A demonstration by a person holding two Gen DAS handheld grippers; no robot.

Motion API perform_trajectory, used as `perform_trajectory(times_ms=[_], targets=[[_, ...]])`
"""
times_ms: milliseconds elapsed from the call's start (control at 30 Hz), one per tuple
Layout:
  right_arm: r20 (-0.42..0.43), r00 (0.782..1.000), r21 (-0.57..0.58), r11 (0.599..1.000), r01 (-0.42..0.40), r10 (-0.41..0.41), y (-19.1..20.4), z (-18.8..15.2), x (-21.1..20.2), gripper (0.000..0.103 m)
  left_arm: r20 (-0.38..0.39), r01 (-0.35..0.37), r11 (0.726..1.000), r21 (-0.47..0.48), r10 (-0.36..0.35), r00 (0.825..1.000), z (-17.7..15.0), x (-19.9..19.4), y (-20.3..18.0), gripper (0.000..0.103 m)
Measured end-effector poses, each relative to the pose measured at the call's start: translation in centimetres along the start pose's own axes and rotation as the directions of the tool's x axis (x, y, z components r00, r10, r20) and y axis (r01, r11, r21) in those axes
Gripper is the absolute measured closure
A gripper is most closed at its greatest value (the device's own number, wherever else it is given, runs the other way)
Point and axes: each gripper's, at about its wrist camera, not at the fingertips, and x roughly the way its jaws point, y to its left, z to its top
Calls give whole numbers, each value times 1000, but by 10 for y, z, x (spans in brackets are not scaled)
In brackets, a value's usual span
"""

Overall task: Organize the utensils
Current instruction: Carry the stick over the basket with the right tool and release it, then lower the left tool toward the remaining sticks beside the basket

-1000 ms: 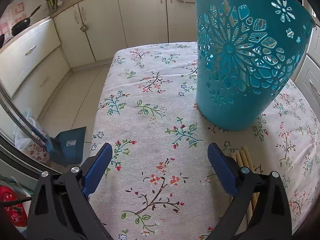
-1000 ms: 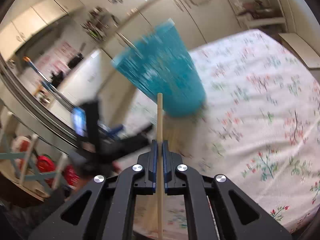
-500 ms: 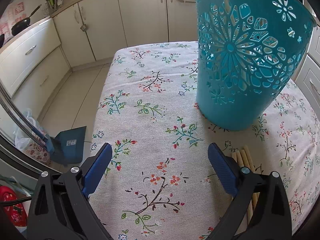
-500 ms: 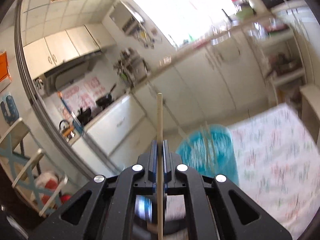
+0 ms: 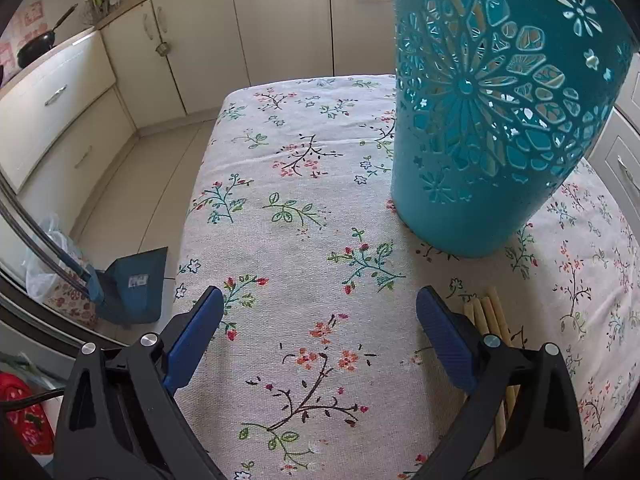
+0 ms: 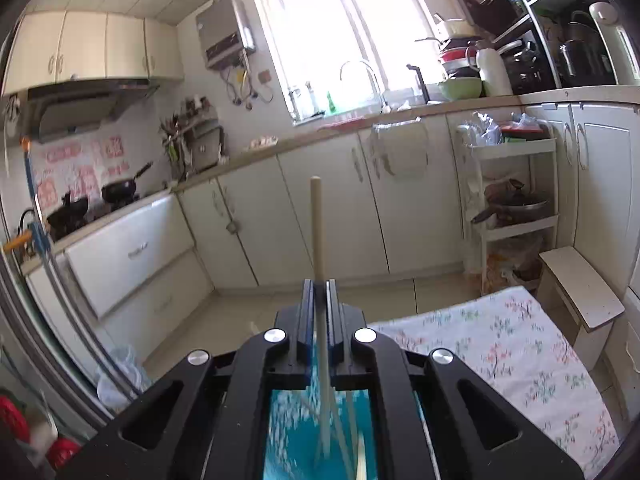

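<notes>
A teal plastic basket (image 5: 492,120) with cut-out flower patterns stands on the floral tablecloth (image 5: 304,216); pale sticks show through its holes. My left gripper (image 5: 318,332) hovers open over the cloth in front of the basket, nothing between its blue pads. Several wooden chopsticks (image 5: 490,312) lie on the cloth by its right finger. In the right wrist view, my right gripper (image 6: 319,286) is shut on one wooden chopstick (image 6: 317,224), which points up past the jaws. Its lower end hangs over the teal basket (image 6: 288,420) below, where other chopsticks stand.
White kitchen cabinets (image 6: 320,216) and a counter line the far wall. A white shelf rack (image 6: 516,204) and a small stool (image 6: 580,284) stand at the right. A blue dustpan (image 5: 132,284) rests on the floor left of the table.
My right gripper rose and tilted up with the chopstick, from looking at the basket's side to being above its mouth. The left gripper stayed still.
</notes>
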Motion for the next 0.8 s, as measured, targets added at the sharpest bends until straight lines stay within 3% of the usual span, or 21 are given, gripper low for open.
perform_trajectory(times_ms=[167, 233, 300, 400, 533, 667, 800], targets=[[-28, 1000, -40, 999, -11, 10, 6, -16, -32, 95, -3, 0, 1000, -14, 0, 1000, 1, 1, 2, 10], [-39, 999, -51, 999, -13, 11, 6, -25, -48, 92, -4, 0, 1000, -19, 0, 1000, 1, 2, 3, 10], [-62, 998, -46, 999, -10, 7, 5, -36, -60, 82, -5, -1, 1000, -22, 1, 1000, 1, 2, 3, 10], [-132, 991, -32, 1000, 0, -4, 0, -61, -74, 81, -3, -2, 1000, -25, 2, 1000, 1, 1, 4, 10], [-289, 957, -66, 998, 0, -20, -2, -110, -76, 81, -2, -2, 1000, -24, 2, 1000, 0, 1, 4, 10], [-424, 905, -55, 998, 10, -33, -9, -147, -65, 81, -2, -2, 1000, -24, 2, 1000, 0, 2, 4, 10], [-482, 875, -60, 998, 14, -41, -11, -164, -54, 81, -3, 0, 1000, -27, 0, 1000, 0, 1, 5, 10]])
